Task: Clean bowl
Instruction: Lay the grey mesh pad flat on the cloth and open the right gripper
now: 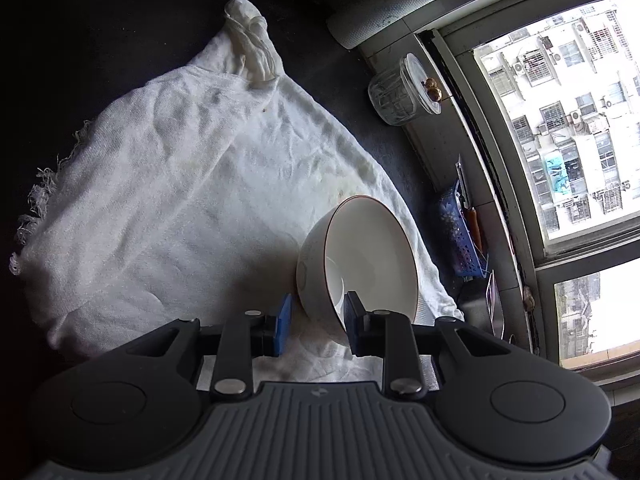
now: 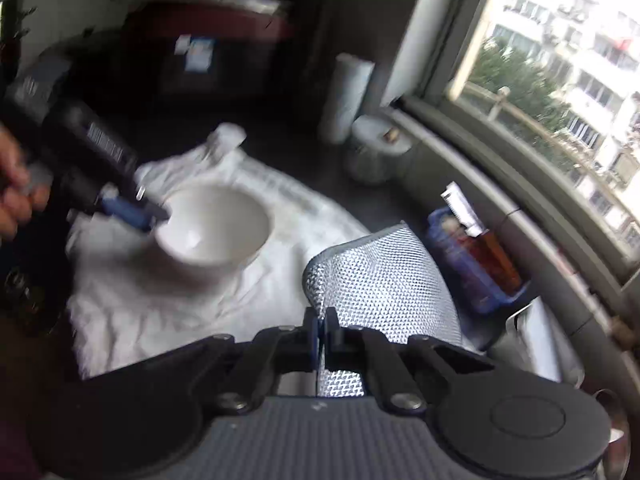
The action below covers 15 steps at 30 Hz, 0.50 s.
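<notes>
A white bowl (image 1: pixel 368 256) with a thin brown rim rests on a crumpled white towel (image 1: pixel 180 200) spread over a dark counter. My left gripper (image 1: pixel 318 312) is shut on the bowl's near wall, with one blue pad outside and one inside. From the blurred right wrist view, the bowl (image 2: pixel 216 232) sits left of centre on the towel (image 2: pixel 140 304), and the left gripper (image 2: pixel 136 212) holds its left rim. My right gripper (image 2: pixel 324 328) is shut on a silver mesh scrubbing cloth (image 2: pixel 380 280), held to the right of the bowl and apart from it.
A lidded glass jar (image 1: pixel 396 92) and a blue basket (image 1: pixel 460 236) of bottles stand along the window sill on the right. A white roll (image 2: pixel 348 96) stands at the back. A hand (image 2: pixel 16 196) holds the left gripper. Shiny metal (image 2: pixel 536 340) lies at the lower right.
</notes>
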Motion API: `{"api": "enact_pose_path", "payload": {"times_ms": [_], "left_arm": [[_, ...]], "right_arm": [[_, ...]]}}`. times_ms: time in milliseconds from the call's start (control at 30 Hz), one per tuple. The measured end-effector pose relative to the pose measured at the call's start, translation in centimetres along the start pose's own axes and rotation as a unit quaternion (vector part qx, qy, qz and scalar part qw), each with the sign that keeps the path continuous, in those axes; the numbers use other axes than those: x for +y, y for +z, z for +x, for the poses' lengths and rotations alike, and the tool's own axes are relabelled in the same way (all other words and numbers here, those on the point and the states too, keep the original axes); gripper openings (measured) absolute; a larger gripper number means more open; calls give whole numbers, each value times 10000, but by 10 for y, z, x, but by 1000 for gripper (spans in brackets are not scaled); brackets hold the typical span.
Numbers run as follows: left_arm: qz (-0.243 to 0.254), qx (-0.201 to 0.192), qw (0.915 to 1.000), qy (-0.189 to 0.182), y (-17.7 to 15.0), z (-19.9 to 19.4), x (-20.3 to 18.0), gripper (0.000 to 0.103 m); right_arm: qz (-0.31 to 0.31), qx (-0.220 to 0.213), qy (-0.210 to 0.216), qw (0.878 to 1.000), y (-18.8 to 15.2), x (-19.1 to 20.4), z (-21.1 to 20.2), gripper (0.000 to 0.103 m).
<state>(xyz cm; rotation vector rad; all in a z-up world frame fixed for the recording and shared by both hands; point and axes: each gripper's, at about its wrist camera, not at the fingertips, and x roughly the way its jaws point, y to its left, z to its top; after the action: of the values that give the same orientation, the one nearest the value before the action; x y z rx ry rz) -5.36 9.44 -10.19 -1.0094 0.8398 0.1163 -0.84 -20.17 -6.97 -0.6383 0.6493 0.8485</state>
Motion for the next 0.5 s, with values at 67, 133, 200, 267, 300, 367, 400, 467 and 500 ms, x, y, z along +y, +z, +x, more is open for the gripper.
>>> {"api": "enact_pose_path", "payload": {"times_ms": [67,133,200,267,300,367,400,467,500], "left_arm": [[101,2,9999,27,-1,-1,-2,26],[238,-24,9997,66,-1,-1,-6,26],[358,-29,9993,102,-1,0,-10,26],[488,-22,9987,140,0,1,-14,26],[569,-31,9982,159,0,1,-16,26],[812,-80,9964,234,0,0,-23,26],[947,-113,9950,293,0,-1,-27,26],[1248,-168,9912,420,-1,-2,-35,26],[1405,-179,9888,475,-3,-3,-39,26]], "right_arm": [[-76,203,203,9996,-11,18,18,3],[-16,266,281,9993,-16,26,25,3],[248,296,308,9988,-14,20,24,3],[512,327,335,9976,-12,15,22,8],[644,342,349,9967,-11,12,21,12],[908,372,376,9945,-9,6,20,55],[1039,387,389,9931,-8,3,19,59],[1302,417,415,9897,-6,-3,18,64],[1433,432,428,9878,-5,-5,17,71]]}}
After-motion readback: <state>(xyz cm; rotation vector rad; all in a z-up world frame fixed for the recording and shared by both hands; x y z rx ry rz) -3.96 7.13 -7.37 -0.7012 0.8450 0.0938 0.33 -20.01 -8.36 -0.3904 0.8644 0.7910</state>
